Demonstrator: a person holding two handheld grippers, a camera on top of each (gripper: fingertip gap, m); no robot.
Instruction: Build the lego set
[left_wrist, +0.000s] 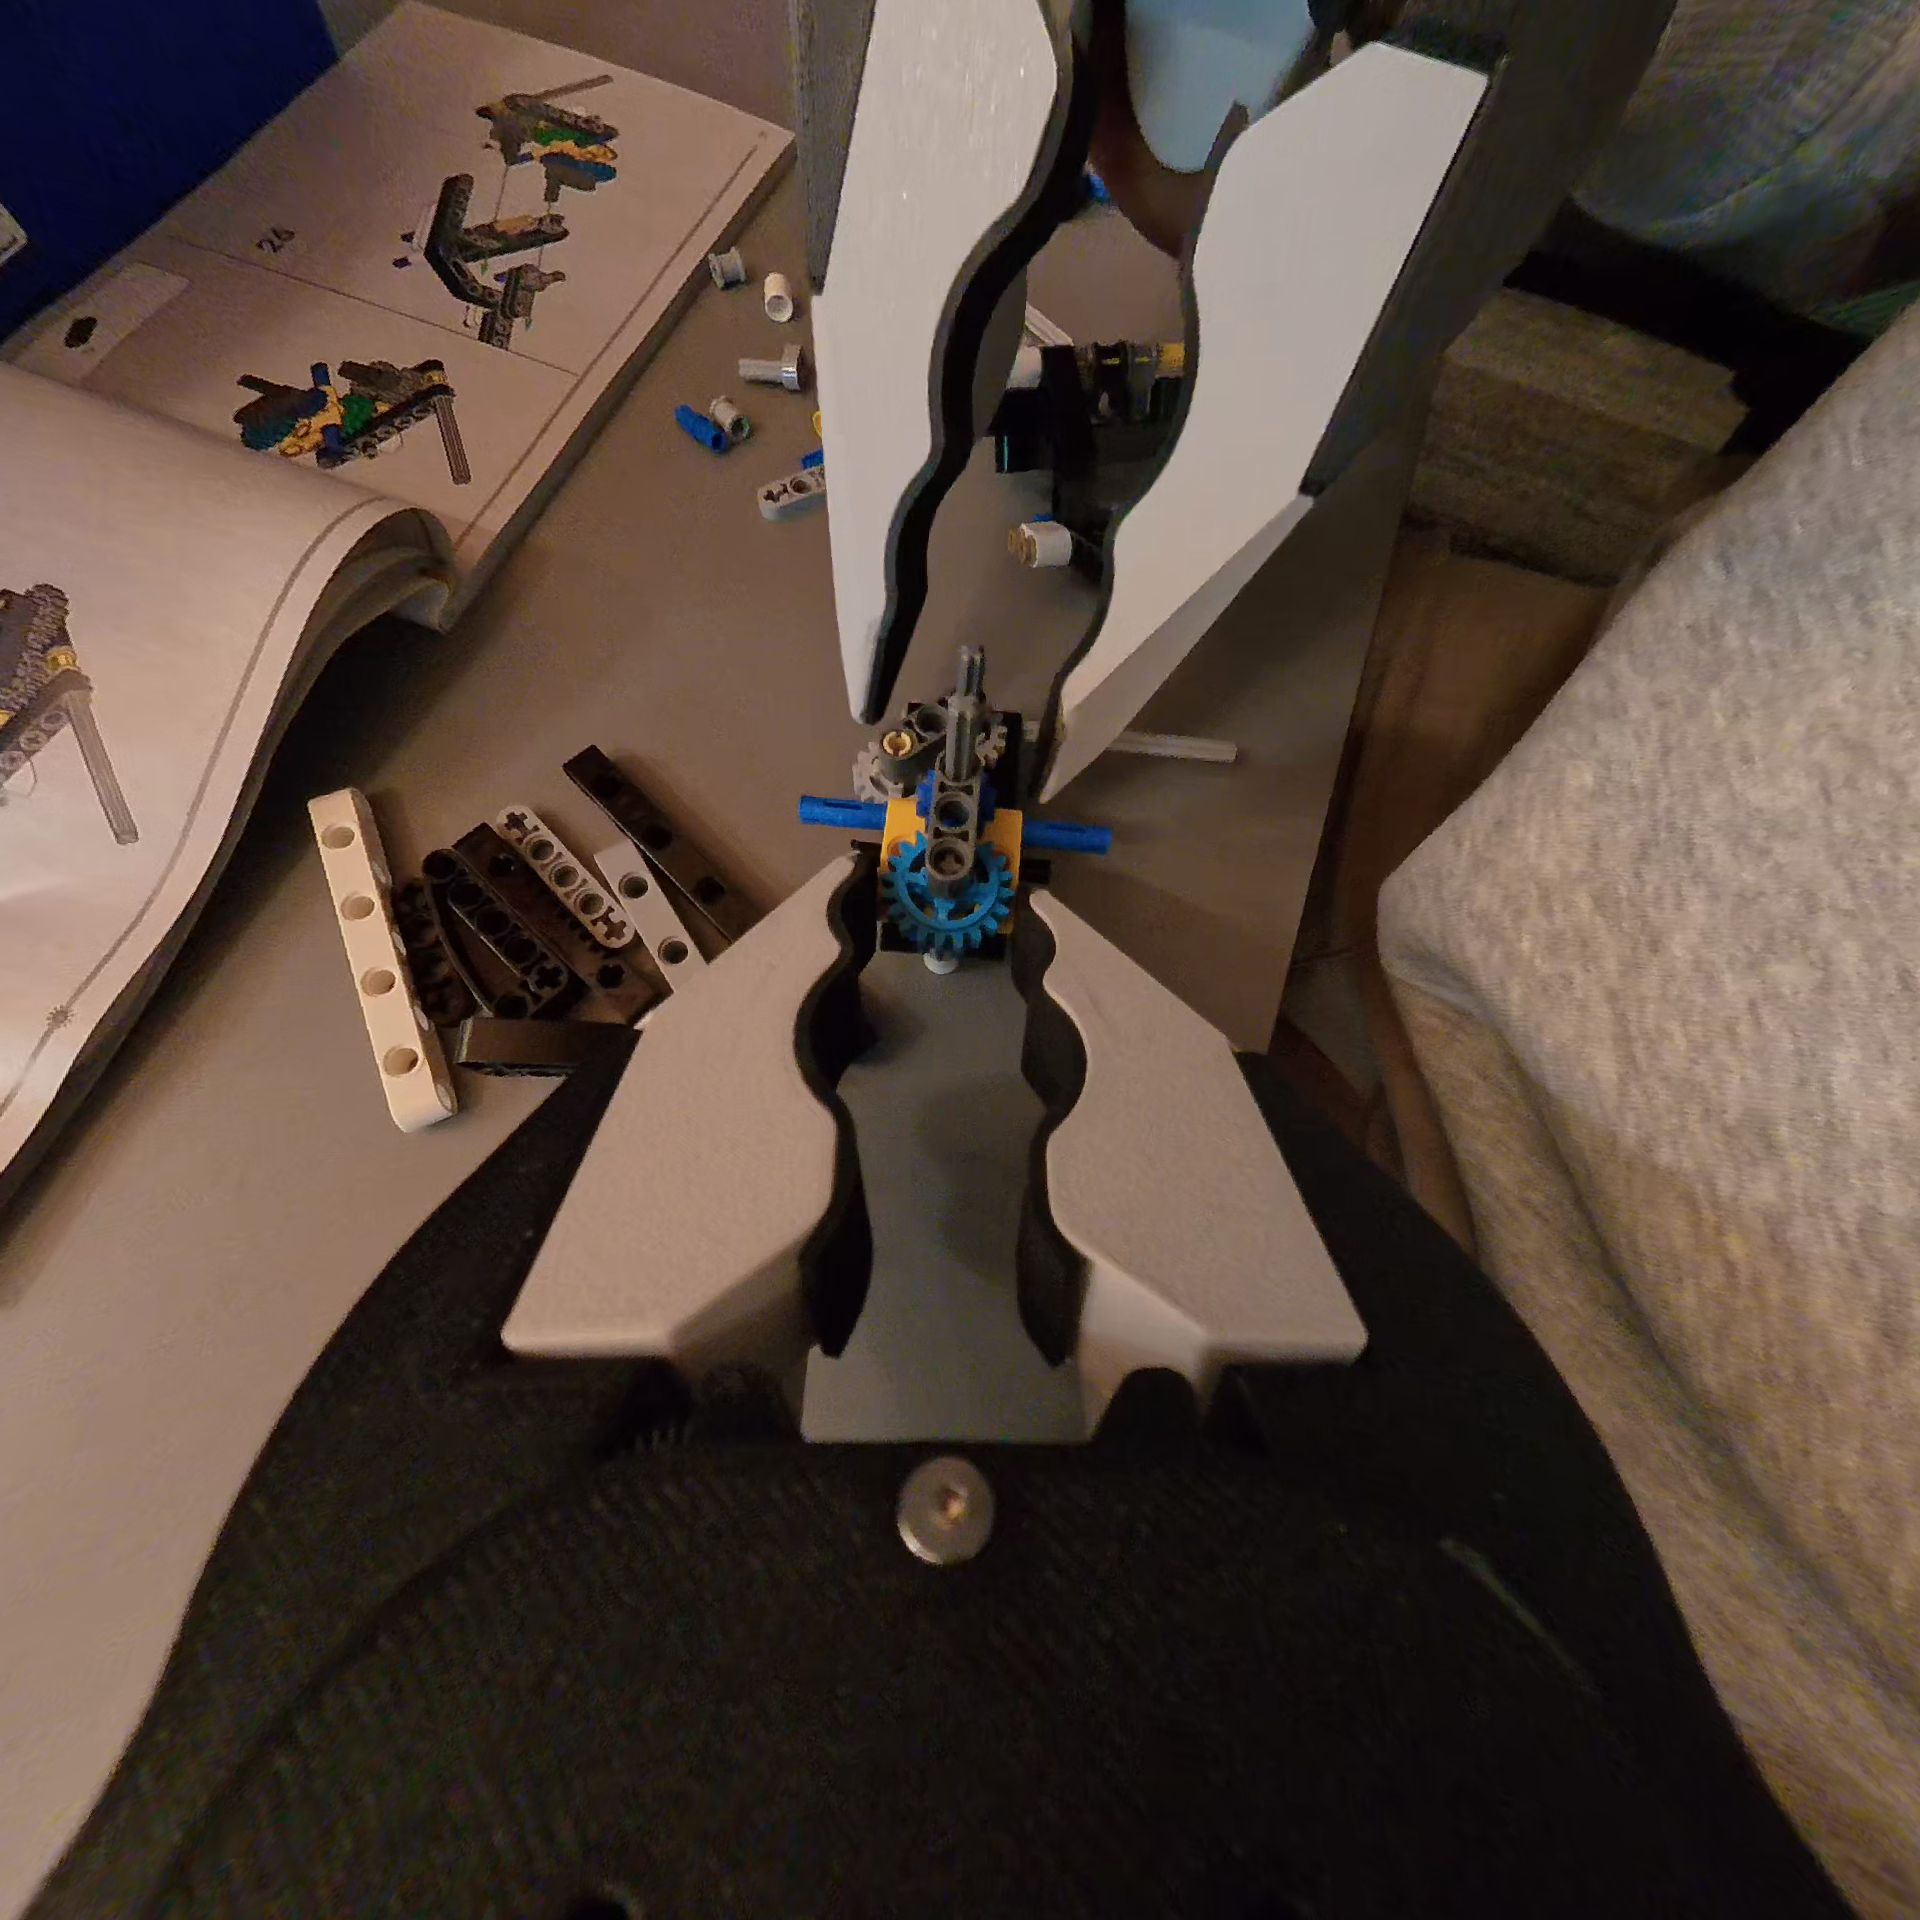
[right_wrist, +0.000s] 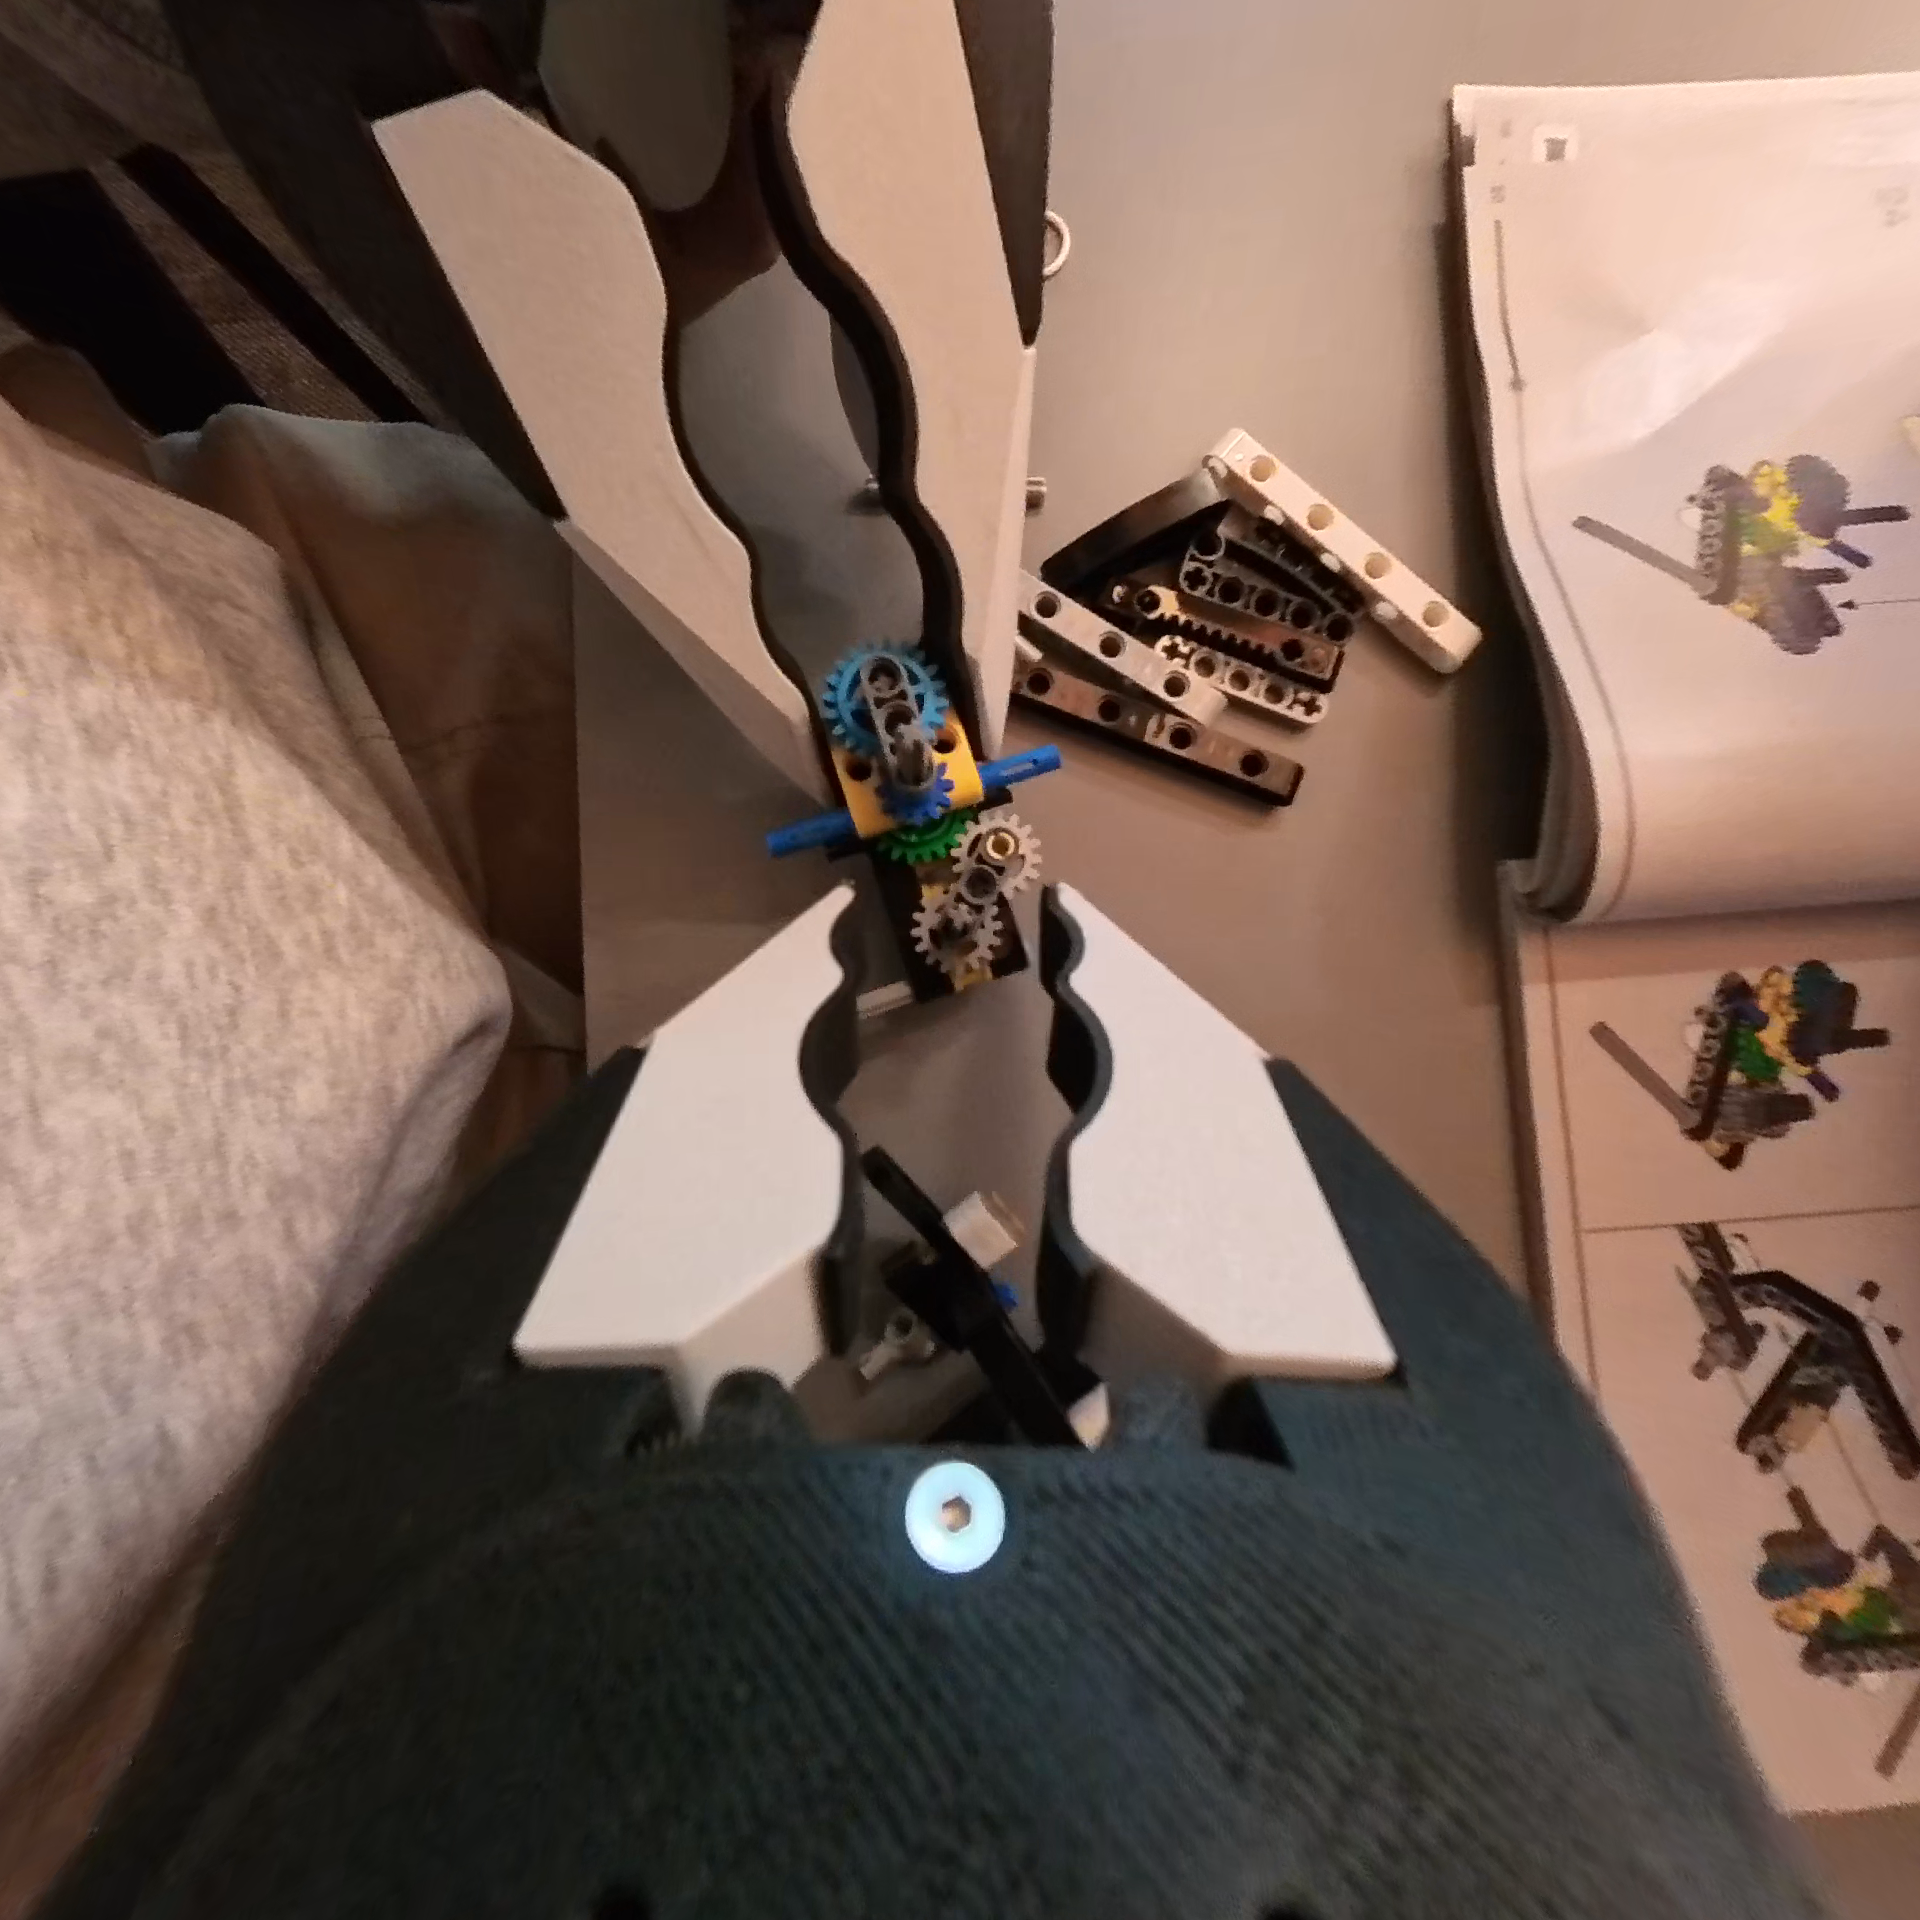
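A small Lego gear assembly (left_wrist: 948, 844), with a yellow block, a blue gear, a blue axle and grey gears, hangs above the grey table (left_wrist: 665, 665). My left gripper (left_wrist: 943, 883) is shut on its blue-gear end. My right gripper (left_wrist: 961, 743) comes in from the far side, and its fingers close on the opposite end. In the right wrist view the assembly (right_wrist: 914, 810) spans from my right gripper (right_wrist: 945, 904) at the grey-gear end to the left gripper (right_wrist: 899, 727) at the blue-gear end.
A pile of black, grey and white beams (left_wrist: 520, 914) (right_wrist: 1226, 623) lies beside the open instruction booklet (left_wrist: 312, 364) (right_wrist: 1714, 623). Small pins (left_wrist: 727, 416) and a black sub-assembly (left_wrist: 1091, 416) (right_wrist: 966, 1309) lie farther off. Grey fabric (left_wrist: 1662, 935) (right_wrist: 208, 831) borders the table edge. Less than 4 cm separates the two grippers' tips.
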